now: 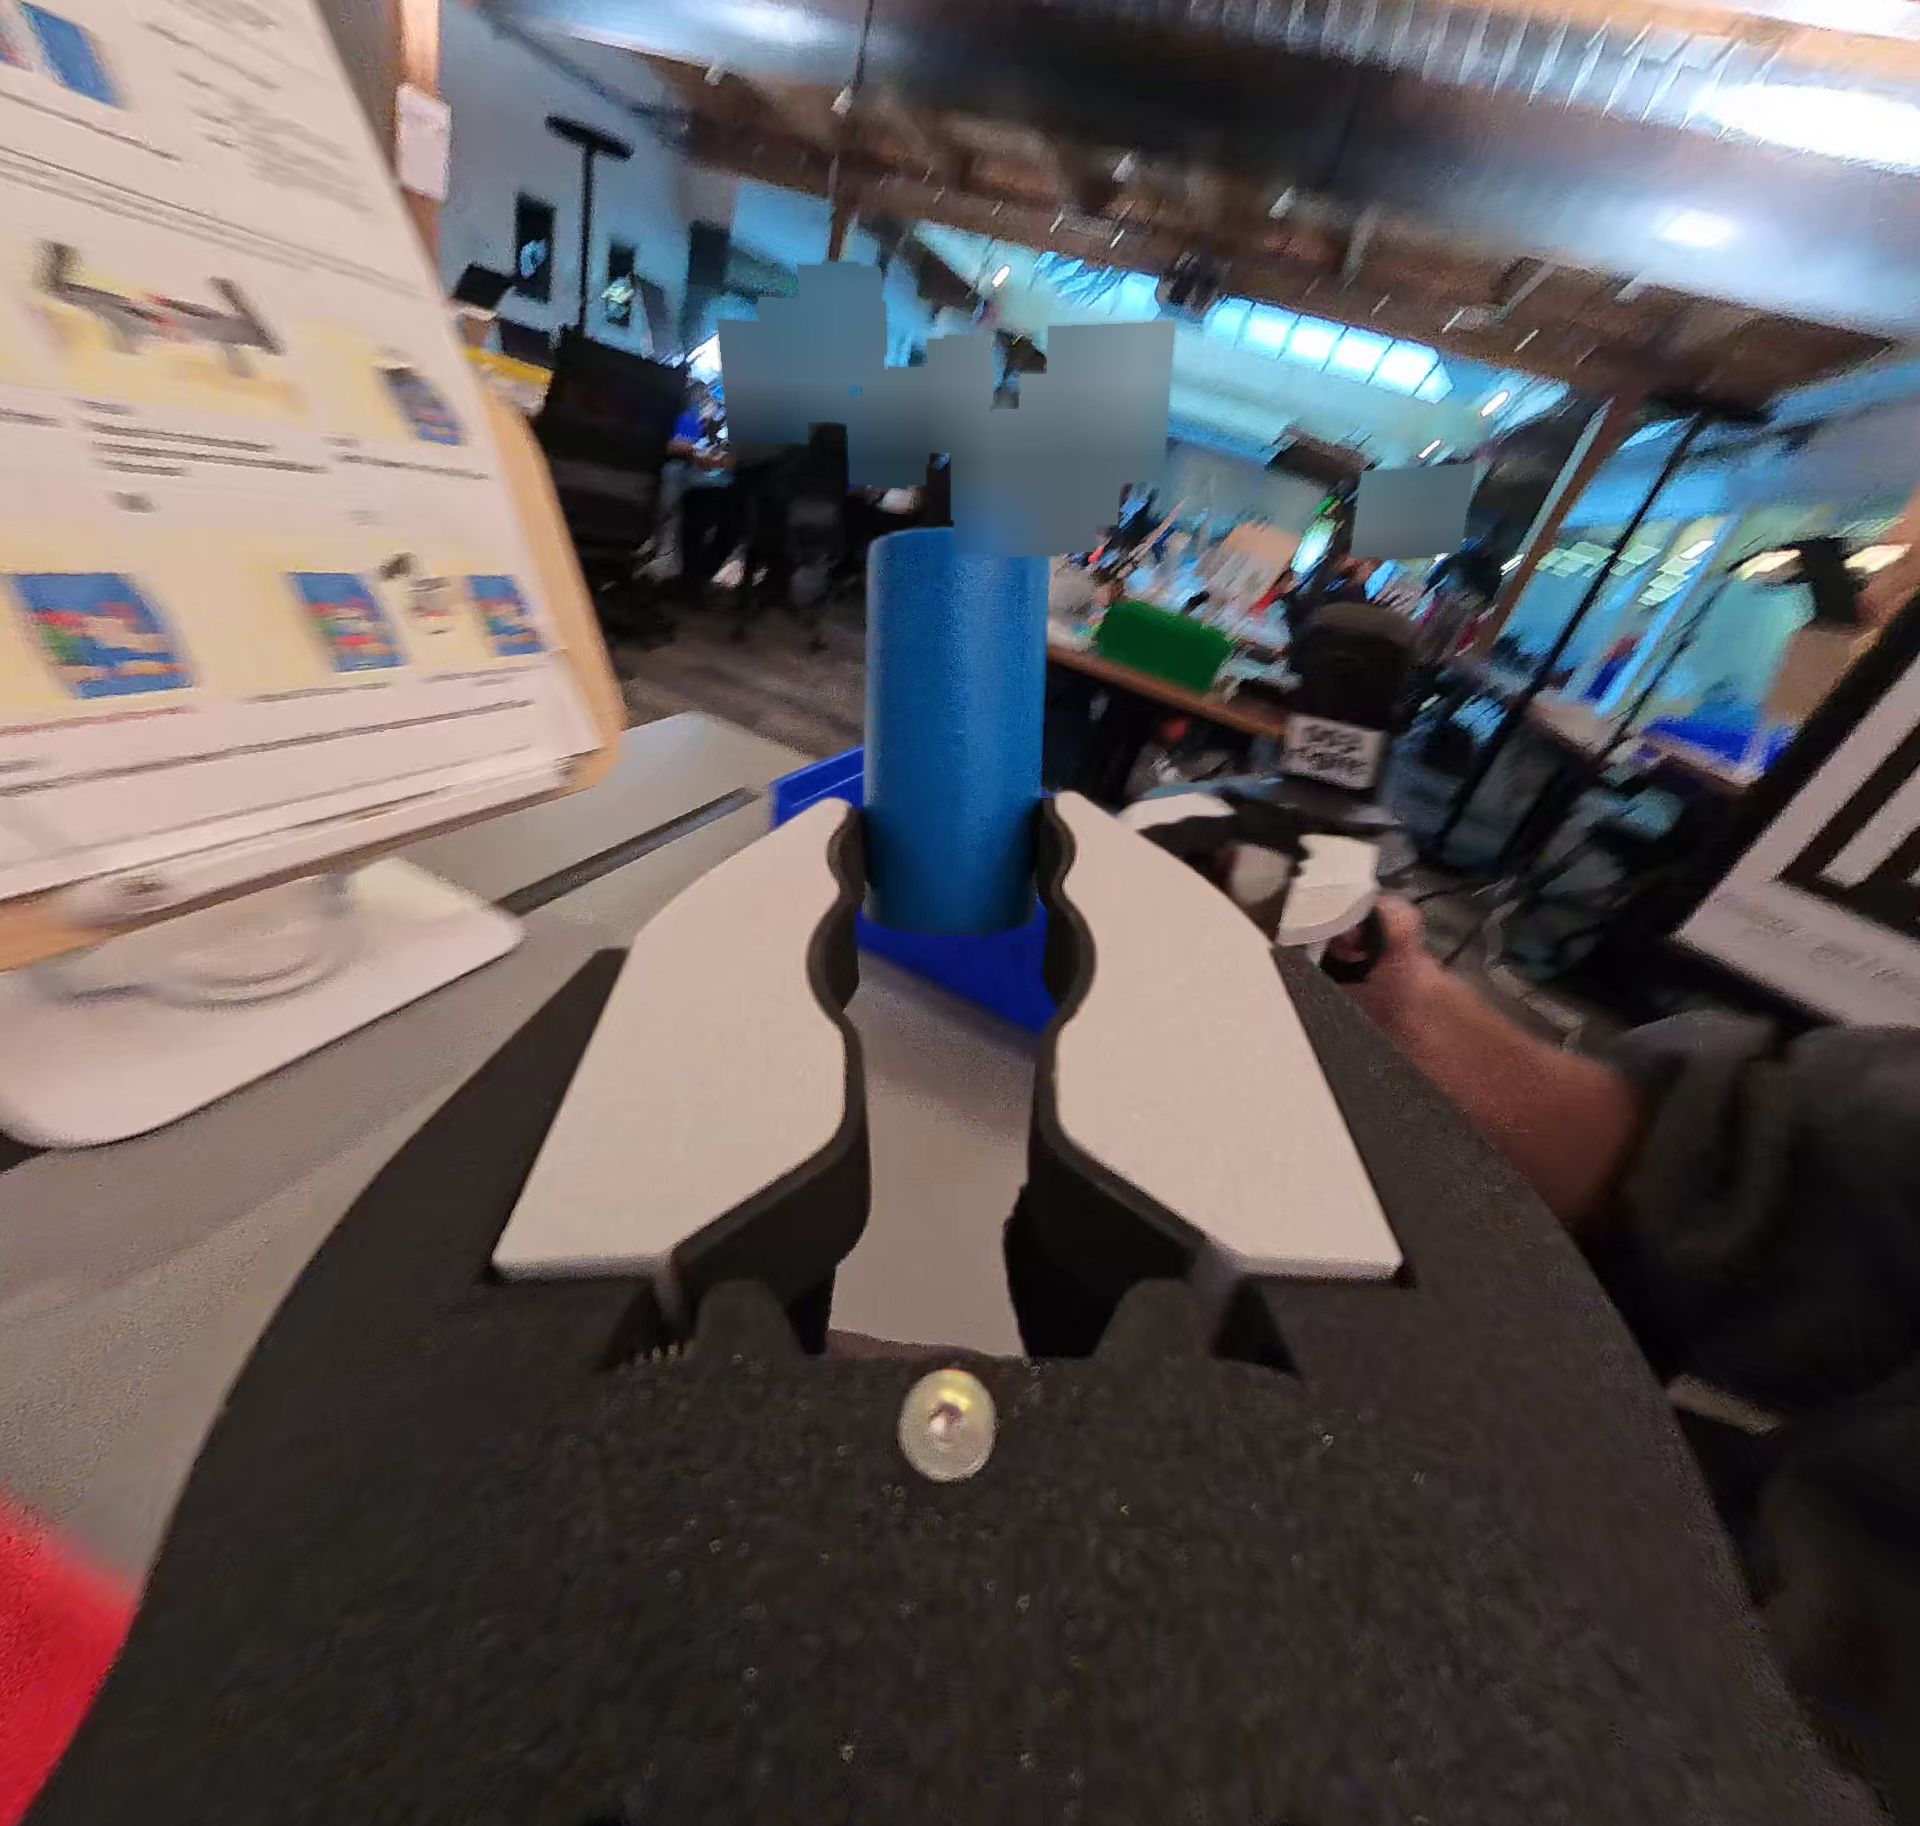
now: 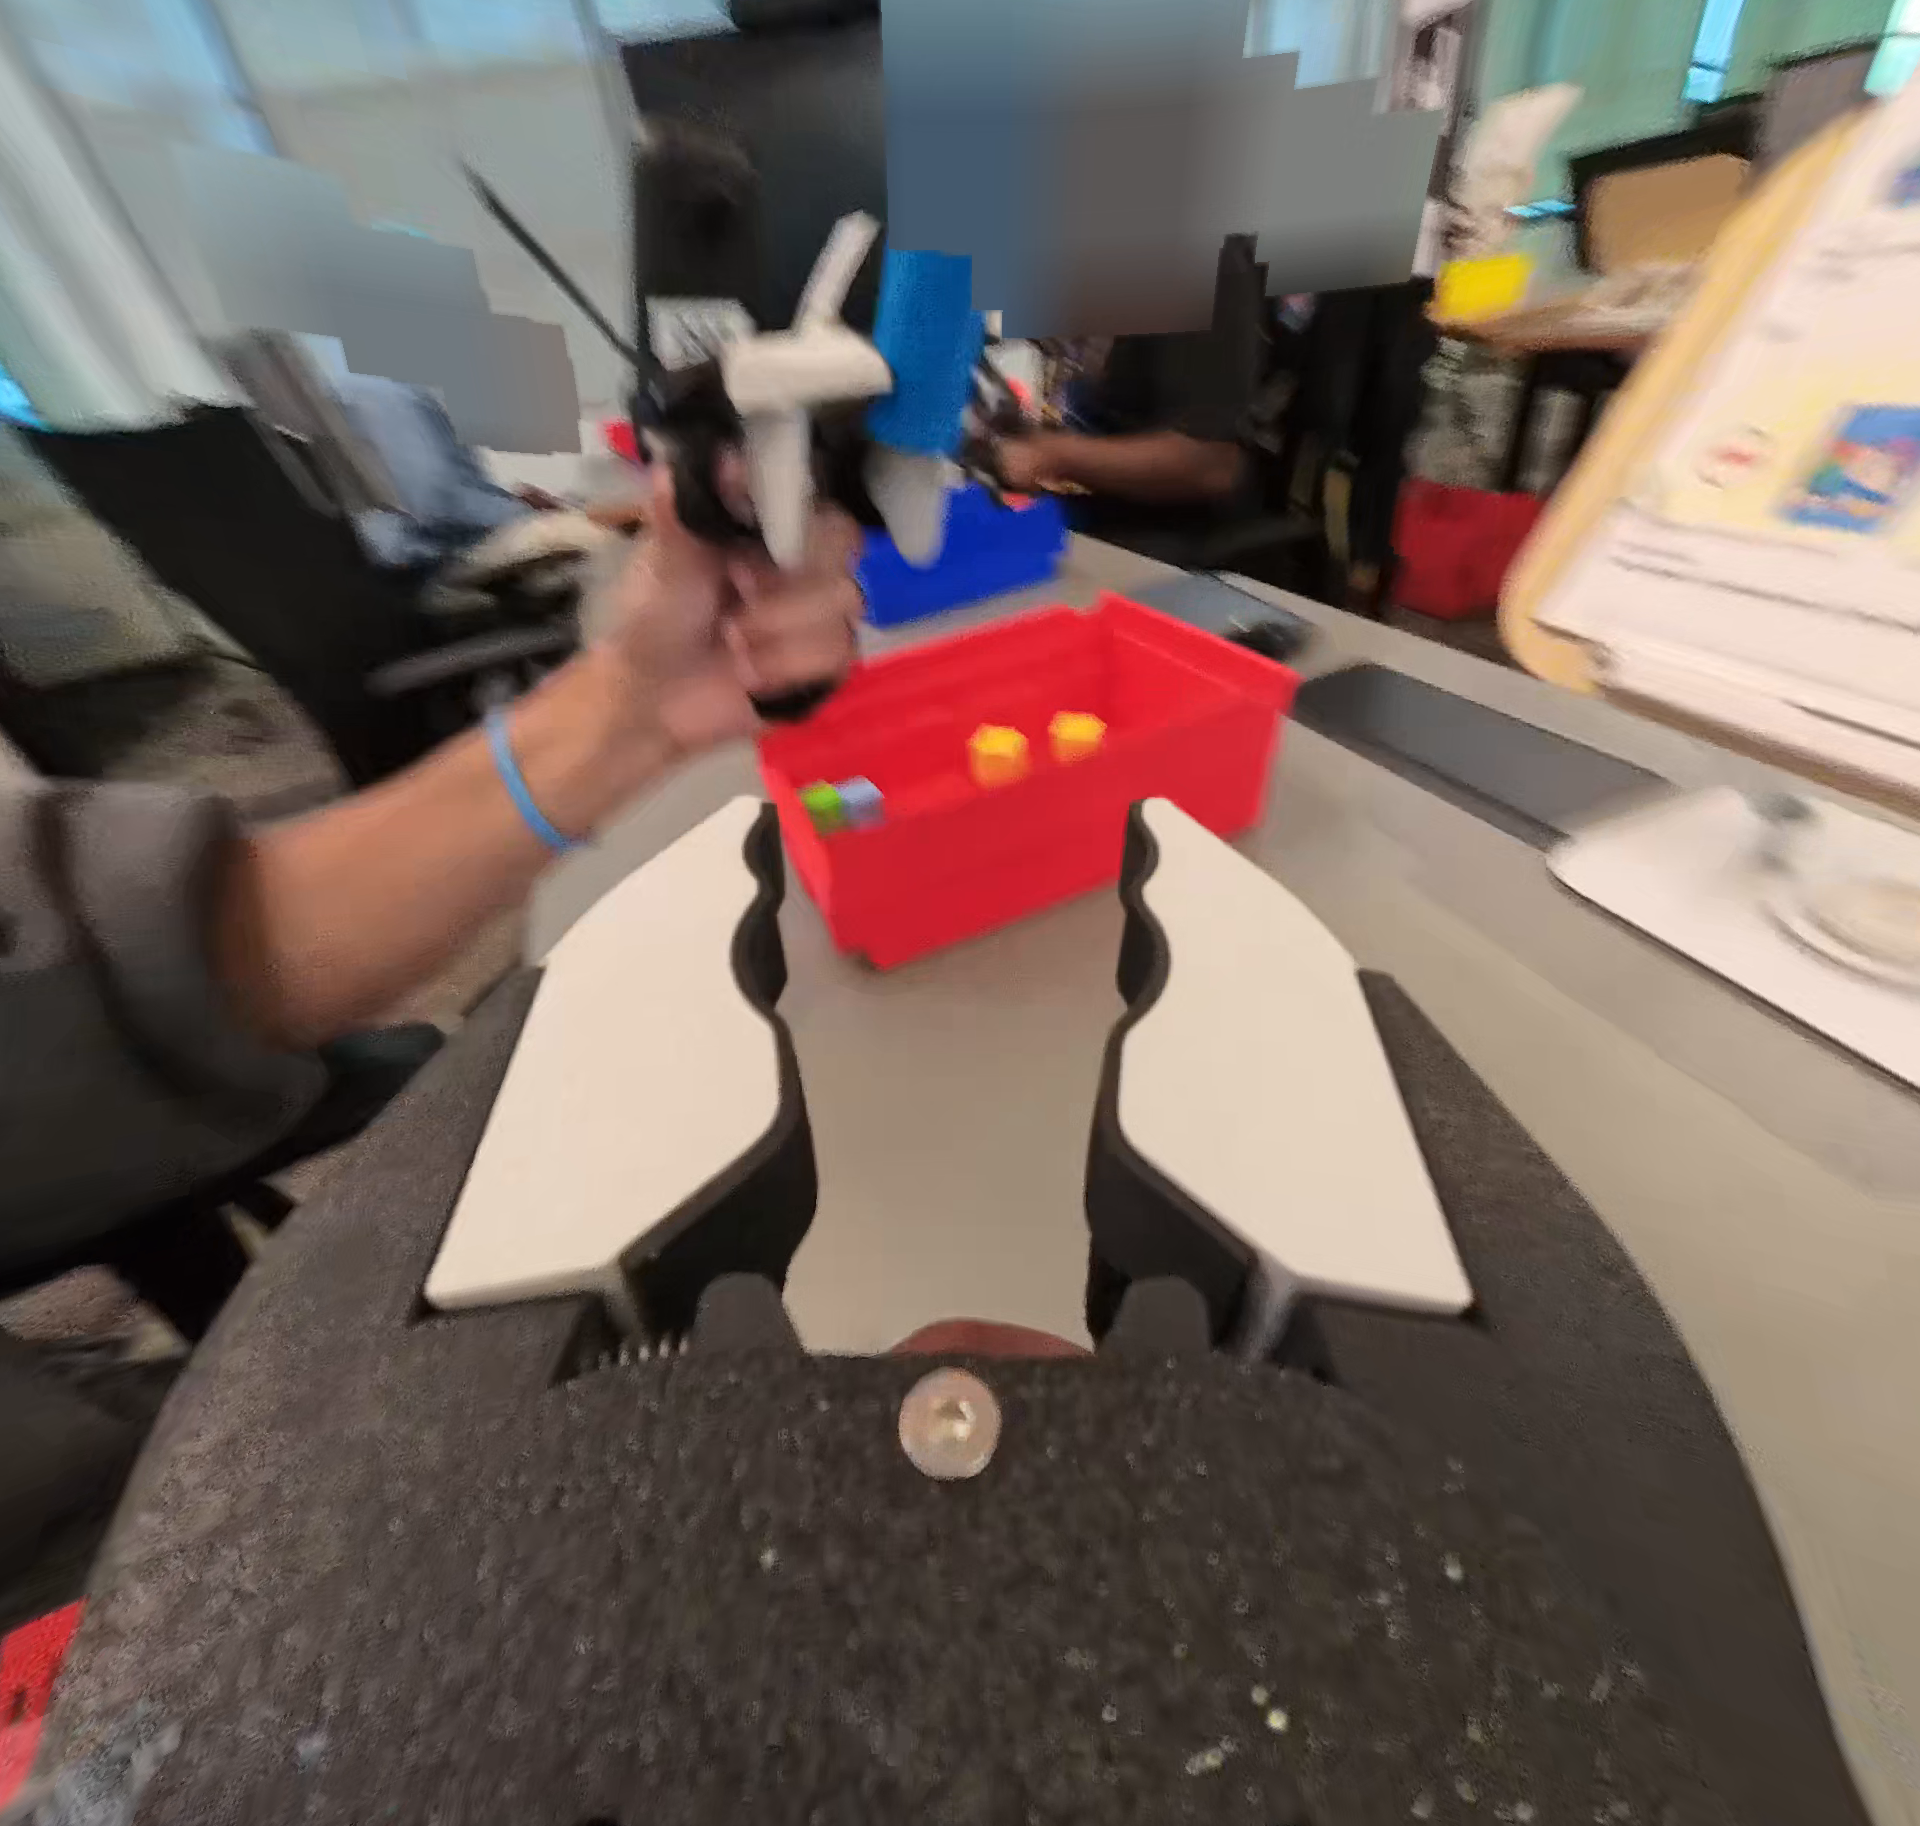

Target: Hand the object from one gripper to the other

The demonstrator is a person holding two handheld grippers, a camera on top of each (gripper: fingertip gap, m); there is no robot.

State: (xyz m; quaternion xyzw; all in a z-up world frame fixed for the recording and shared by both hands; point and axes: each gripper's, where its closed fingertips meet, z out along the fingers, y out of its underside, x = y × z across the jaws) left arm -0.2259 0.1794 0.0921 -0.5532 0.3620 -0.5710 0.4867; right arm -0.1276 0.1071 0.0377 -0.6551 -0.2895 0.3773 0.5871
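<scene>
A blue foam cylinder (image 1: 954, 716) stands upright between my left gripper's (image 1: 948, 820) fingers, which are shut on its lower part. It is held above the grey table (image 1: 156, 1257). In the right wrist view the same cylinder (image 2: 925, 353) shows in the left gripper (image 2: 894, 426), raised up and to the left of my right gripper. My right gripper (image 2: 953, 820) is open and empty, low over the table, with its jaws wide apart. It also shows at the right of the left wrist view (image 1: 1257, 862), held by a hand, apart from the cylinder.
A red bin (image 2: 1018, 883) holding a few small coloured blocks (image 2: 997, 753) sits just ahead of my right gripper. A blue bin (image 2: 966, 550) (image 1: 966, 966) lies beyond it. A stand with printed sheets (image 1: 260, 426) (image 2: 1766, 426) stands on a white base at the table's side.
</scene>
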